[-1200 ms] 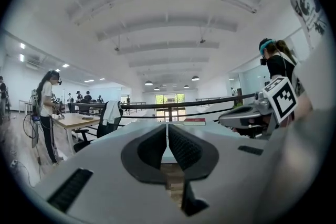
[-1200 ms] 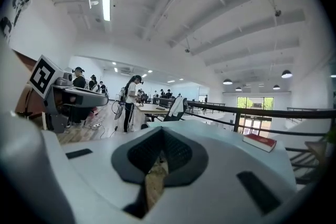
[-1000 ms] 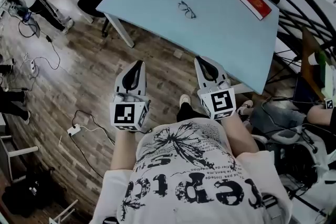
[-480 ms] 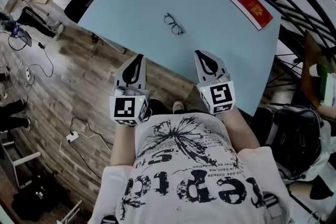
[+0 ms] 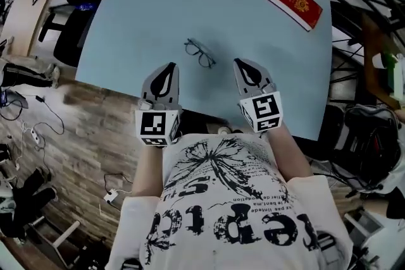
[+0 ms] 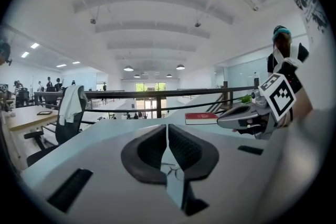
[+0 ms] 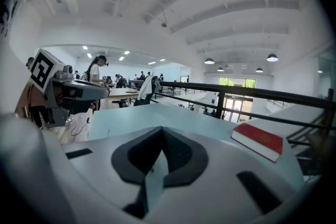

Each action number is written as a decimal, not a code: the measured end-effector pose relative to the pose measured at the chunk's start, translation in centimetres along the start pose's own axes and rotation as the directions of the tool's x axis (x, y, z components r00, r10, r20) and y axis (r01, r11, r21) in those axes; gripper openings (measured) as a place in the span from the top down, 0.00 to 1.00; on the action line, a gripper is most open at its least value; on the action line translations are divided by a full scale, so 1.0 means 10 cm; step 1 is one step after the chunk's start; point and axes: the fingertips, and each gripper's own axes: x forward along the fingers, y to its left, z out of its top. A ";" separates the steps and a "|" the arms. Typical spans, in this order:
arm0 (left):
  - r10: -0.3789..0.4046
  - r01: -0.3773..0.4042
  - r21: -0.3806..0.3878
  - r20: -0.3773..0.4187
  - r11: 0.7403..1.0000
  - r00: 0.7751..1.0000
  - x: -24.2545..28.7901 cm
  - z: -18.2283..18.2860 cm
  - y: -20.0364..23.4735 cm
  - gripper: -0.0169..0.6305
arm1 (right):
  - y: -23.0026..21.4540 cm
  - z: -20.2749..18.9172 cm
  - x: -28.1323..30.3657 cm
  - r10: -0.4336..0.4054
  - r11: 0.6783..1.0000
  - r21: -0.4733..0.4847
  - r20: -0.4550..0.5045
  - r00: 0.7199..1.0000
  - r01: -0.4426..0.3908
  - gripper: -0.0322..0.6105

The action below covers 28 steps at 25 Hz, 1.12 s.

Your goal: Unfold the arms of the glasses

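The pale blue desk (image 5: 126, 22) fills the upper part of the head view, and its near edge is met by both tools. The left hand-held gripper (image 5: 170, 66) and the right hand-held gripper (image 5: 240, 62) are held side by side over that edge and pointed at the desk top. In each gripper's own view the jaws are seen pressed together with nothing between them, so both are closed and empty. A red book (image 5: 293, 2) lies far off at the right back corner, well apart from the action and no part of the job. The glasses (image 5: 200, 52) lie on the desk ahead of the two grippers, between their lines and somewhat nearer the left one, touched by neither. Whether the arms are folded flat against the lenses cannot be made out at this size. The step in hand is judged to be the reach-in, with no grasp made yet and the unfolding not begun. For the next move, the jaws must first be opened. The frame is then probably to be steadied by one gripper at the front or bridge, while a thin arm is caught by the other and swung outward gently about its hinge.
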 end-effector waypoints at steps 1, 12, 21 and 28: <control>-0.028 0.028 0.005 -0.008 1.000 1.000 0.14 0.01 0.11 0.93 | -0.04 0.00 0.12 -0.022 1.000 0.015 -0.016 1.000 0.022 0.93; -0.357 0.366 0.052 -0.131 0.929 0.925 1.24 -0.43 0.53 0.93 | -0.11 -0.67 0.94 -0.120 0.979 0.123 -0.286 0.951 0.160 0.93; -0.517 0.567 0.127 -0.288 0.814 0.806 1.58 -1.01 0.34 0.93 | 0.14 -1.45 1.11 0.036 0.994 0.102 -0.592 0.805 0.031 0.90; -0.556 0.628 0.137 -0.349 0.766 0.754 1.67 -1.23 0.29 0.93 | 0.25 -1.61 1.24 0.105 0.991 0.008 -0.672 0.733 -0.134 0.81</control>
